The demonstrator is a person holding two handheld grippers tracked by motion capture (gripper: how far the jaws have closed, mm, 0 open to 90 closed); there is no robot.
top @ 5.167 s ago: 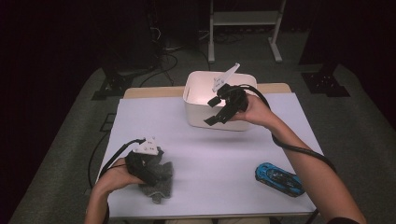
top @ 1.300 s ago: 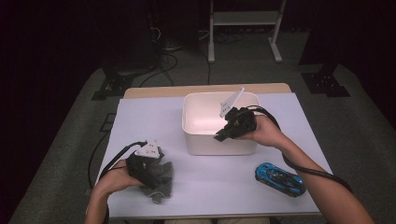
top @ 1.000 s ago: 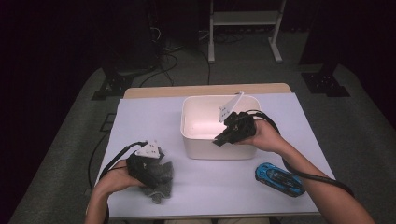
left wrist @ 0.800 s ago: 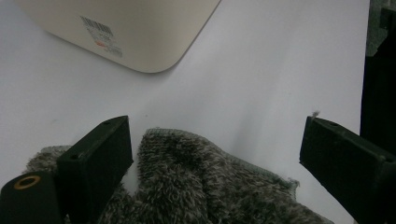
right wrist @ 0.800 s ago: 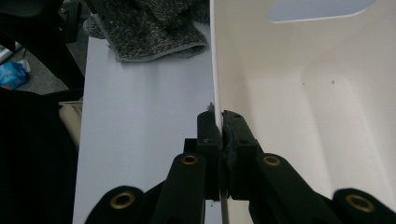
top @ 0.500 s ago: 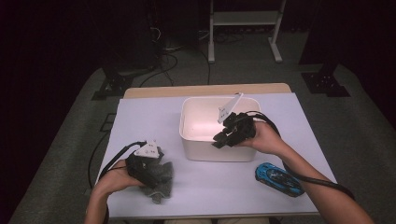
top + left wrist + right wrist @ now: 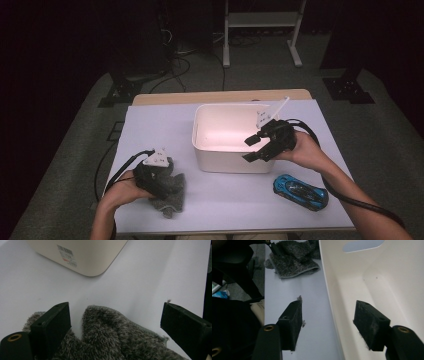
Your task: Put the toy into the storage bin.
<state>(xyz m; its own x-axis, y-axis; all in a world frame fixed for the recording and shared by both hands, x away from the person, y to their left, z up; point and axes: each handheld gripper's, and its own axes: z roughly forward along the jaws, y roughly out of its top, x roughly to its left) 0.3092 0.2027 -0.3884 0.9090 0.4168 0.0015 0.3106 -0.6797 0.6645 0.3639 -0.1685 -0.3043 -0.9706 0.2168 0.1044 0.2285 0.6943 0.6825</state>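
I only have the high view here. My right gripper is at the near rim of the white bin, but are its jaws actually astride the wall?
Observer: Yes. In the right gripper view the right gripper is open, one jaw outside and one inside the white bin's near wall.
Operator: Anything in the bin down there?
Observer: The stretch of bin interior shown there is bare.
Operator: And the left gripper, has it closed on the cloth?
Observer: No. In the left gripper view the left gripper stands wide open over the grey fuzzy cloth.
Operator: Any marking on the bin?
Observer: A barcode label on its outer wall.
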